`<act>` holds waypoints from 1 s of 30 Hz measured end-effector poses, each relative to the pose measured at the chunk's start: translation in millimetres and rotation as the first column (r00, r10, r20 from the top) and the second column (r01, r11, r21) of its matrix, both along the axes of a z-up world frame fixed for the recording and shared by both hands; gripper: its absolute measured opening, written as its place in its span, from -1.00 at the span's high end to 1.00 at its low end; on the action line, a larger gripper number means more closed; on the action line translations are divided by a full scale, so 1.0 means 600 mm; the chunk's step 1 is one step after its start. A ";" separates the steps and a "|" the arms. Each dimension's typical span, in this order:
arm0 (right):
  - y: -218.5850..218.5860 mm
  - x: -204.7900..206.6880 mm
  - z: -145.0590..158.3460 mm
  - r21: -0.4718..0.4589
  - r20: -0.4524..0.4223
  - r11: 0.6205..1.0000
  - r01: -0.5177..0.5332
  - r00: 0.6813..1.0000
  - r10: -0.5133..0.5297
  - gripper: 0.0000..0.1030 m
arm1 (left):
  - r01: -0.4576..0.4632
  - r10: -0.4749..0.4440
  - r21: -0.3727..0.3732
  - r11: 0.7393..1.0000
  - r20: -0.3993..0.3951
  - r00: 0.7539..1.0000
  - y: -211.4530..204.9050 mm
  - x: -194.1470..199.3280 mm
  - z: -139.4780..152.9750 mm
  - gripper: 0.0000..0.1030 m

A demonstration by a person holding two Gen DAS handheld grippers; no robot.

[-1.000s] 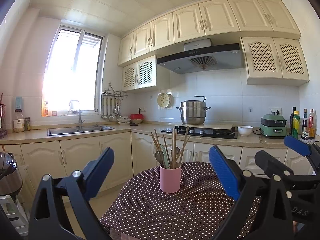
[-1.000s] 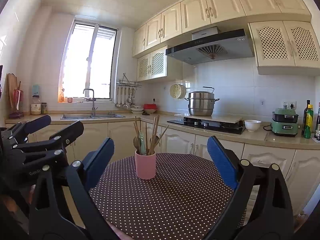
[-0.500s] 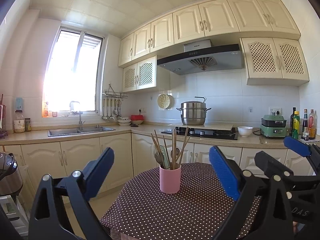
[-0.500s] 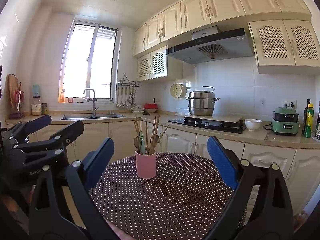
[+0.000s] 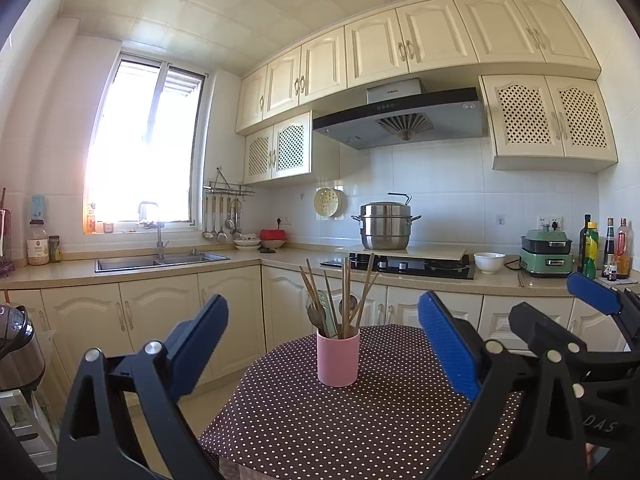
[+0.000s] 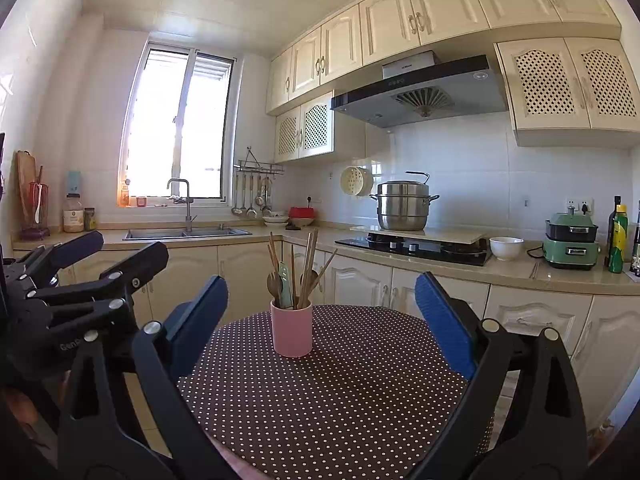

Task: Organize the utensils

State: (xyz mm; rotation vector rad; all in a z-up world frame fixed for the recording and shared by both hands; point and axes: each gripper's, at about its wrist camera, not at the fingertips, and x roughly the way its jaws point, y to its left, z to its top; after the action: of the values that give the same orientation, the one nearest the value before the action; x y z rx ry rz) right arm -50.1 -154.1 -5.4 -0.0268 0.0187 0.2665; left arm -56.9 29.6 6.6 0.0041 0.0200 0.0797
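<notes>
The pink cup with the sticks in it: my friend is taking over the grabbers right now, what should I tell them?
Left gripper: open, empty, held short of the table.
Right gripper: open, empty, beside the left.
The pink cup stands upright on the polka-dot tablecloth, holding chopsticks, spoons and a green-handled utensil, all mixed.
Done: nothing visibly sorted.
Left: pull utensils out and organize them.

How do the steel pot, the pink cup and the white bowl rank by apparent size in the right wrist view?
1. Steel pot and pink cup: they look alike, and the cup is much nearer, so I do not rank them.
2. White bowl: clearly smallest.
</notes>
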 end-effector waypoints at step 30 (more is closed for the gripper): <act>-0.004 0.008 -0.004 0.017 -0.015 1.000 -0.003 1.000 0.003 -0.81 | 0.002 -0.002 0.006 1.000 -0.010 1.000 0.005 0.012 -0.002 -0.82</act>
State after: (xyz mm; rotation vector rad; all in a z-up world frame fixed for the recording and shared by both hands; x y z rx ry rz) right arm -45.4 -156.7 -8.0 -0.0083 0.0310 0.2702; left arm -49.6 32.5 5.4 0.0108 0.0297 0.0776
